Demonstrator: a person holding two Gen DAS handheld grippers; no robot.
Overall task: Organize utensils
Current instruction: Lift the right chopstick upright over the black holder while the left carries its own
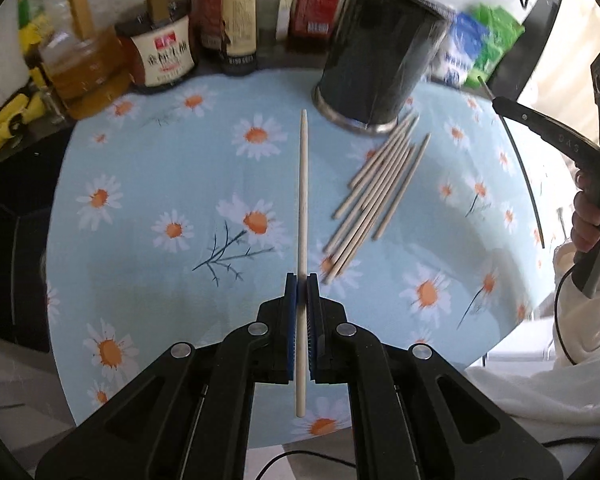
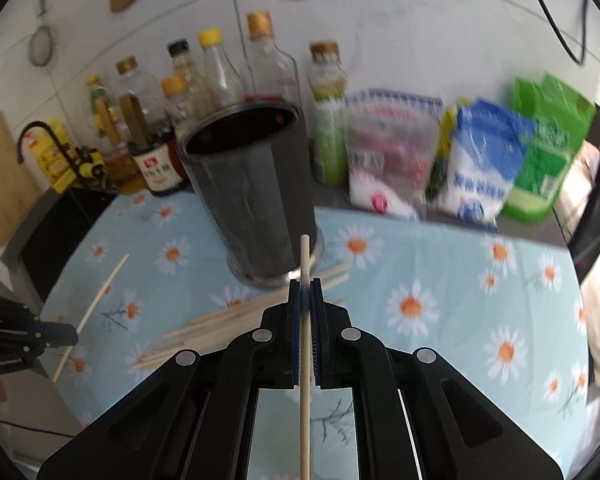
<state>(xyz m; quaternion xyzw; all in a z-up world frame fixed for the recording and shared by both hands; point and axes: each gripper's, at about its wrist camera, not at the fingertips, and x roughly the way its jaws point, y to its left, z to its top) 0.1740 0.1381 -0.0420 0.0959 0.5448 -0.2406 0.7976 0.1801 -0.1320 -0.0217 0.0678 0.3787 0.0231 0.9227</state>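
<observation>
Stage: early, by my reading. Each hand has one chopstick lifted, and none shows inside the dark holder [image 2: 246, 188] (its mouth looks empty in the right wrist view, though the bottom is in shadow).

Left hand-held gripper [image 1: 302, 280]: jaws closed on a single chopstick [image 1: 302, 184], which runs forward between the blue pads and points toward the holder, above the desk [image 1: 148, 168].

Right hand-held gripper [image 2: 305, 286]: jaws closed as well, pinching its own chopstick [image 2: 305, 256], whose tip sits in front of the holder's lower wall in that view.

Holder: upright on the flowered cloth at the back of the desk, just ahead of the loose pile.

Loose chopsticks [image 1: 376, 192]: a fanned bundle flat on the cloth, its far ends touching or nearly touching the holder's base.

Count, held: two, one per gripper.

Count, lying: about eight or nine (they overlap, so I cannot fix the figure).

Count, holders: one.

Background: a row of sauce bottles [image 2: 260, 64] and several bags [image 2: 476, 160] behind the cloth, no part of the job.

Left to do: drop both held sticks in, then clear the whole pile.
</observation>
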